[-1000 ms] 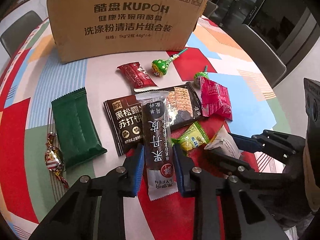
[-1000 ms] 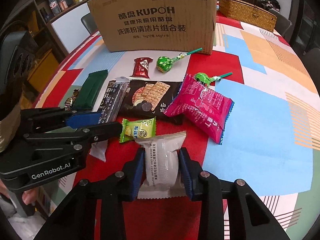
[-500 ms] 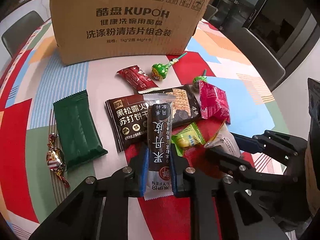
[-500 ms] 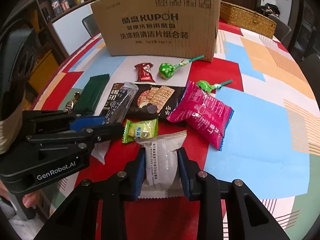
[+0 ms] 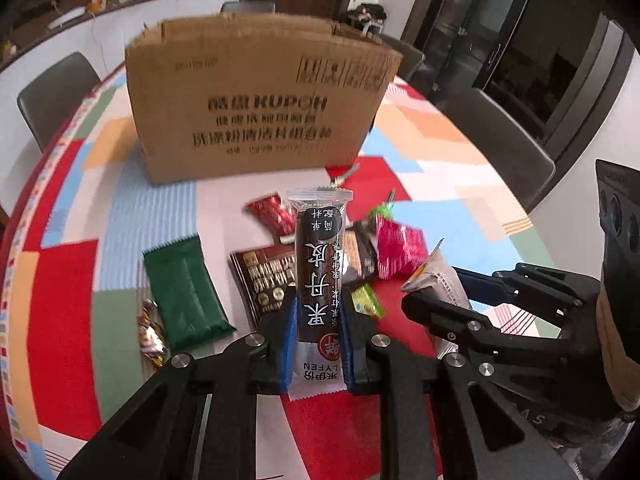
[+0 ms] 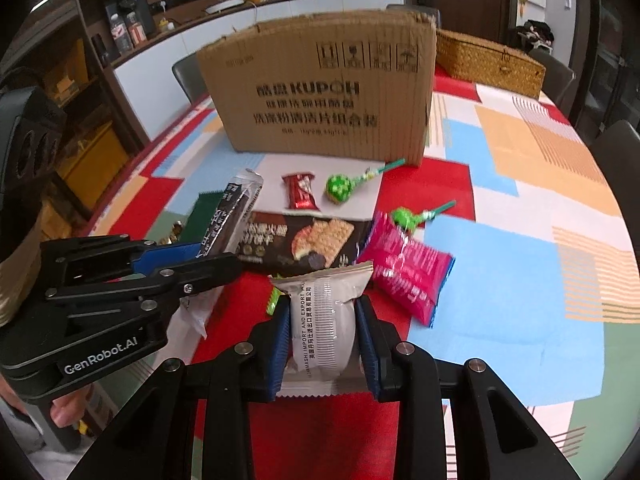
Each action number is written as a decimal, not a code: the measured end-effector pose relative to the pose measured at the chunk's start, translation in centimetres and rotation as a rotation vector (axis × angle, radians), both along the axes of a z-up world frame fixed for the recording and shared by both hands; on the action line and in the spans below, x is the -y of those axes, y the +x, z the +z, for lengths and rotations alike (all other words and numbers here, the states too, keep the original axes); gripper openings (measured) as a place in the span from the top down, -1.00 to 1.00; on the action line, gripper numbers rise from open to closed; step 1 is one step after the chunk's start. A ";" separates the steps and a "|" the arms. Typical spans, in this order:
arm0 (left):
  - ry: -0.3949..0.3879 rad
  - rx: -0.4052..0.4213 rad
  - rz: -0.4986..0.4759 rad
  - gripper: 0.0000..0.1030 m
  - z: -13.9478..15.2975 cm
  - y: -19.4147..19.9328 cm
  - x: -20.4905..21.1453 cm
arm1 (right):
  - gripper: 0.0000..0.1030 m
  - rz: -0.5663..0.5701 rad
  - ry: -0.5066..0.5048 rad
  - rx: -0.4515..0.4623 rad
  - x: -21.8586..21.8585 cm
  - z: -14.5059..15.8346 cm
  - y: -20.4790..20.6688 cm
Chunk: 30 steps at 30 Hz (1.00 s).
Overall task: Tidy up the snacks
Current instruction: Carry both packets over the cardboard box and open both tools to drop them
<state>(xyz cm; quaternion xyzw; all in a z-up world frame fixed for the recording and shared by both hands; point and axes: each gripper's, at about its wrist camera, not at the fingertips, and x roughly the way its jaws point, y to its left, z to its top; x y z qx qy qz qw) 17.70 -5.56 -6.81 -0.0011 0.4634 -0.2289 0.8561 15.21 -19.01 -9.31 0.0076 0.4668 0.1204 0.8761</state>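
My left gripper [image 5: 318, 322] is shut on a long dark snack bar [image 5: 320, 264] and holds it lifted above the table. My right gripper [image 6: 322, 326] is shut on a white wrapped pastry [image 6: 322, 320], also lifted. Each gripper shows in the other's view: the right one [image 5: 436, 300] and the left one [image 6: 208, 256]. On the table lie a dark cracker pack [image 6: 308, 240], a pink bag [image 6: 404, 272], a red candy [image 6: 301, 196], two green lollipops [image 6: 338, 188], a green bar [image 5: 184, 288] and a small yellow-green packet [image 5: 366, 300].
A tall cardboard box [image 6: 320, 92] stands at the back of the colourful round table [image 6: 520, 240]. A woven basket [image 6: 488, 62] sits behind it to the right. A foil candy [image 5: 149, 332] lies beside the green bar. Chairs [image 5: 52, 92] ring the table.
The left gripper closed on the dark bar. Both grippers have risen off the table with their snacks, and the views now tilt up toward the box.
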 end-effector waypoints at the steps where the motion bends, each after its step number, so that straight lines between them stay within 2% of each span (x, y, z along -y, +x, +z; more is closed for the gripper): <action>1: -0.001 0.010 0.003 0.63 0.3 0.0 0.0 | 0.37 -0.001 0.001 0.009 0.0 0.3 0.0; 16: -0.081 0.204 0.023 0.63 8.1 0.5 -1.4 | 0.37 -0.002 0.028 0.218 -0.2 7.4 1.4; 30: -0.087 0.379 0.049 0.63 14.8 4.0 -2.3 | 0.37 -0.030 0.105 0.400 -0.5 14.4 4.7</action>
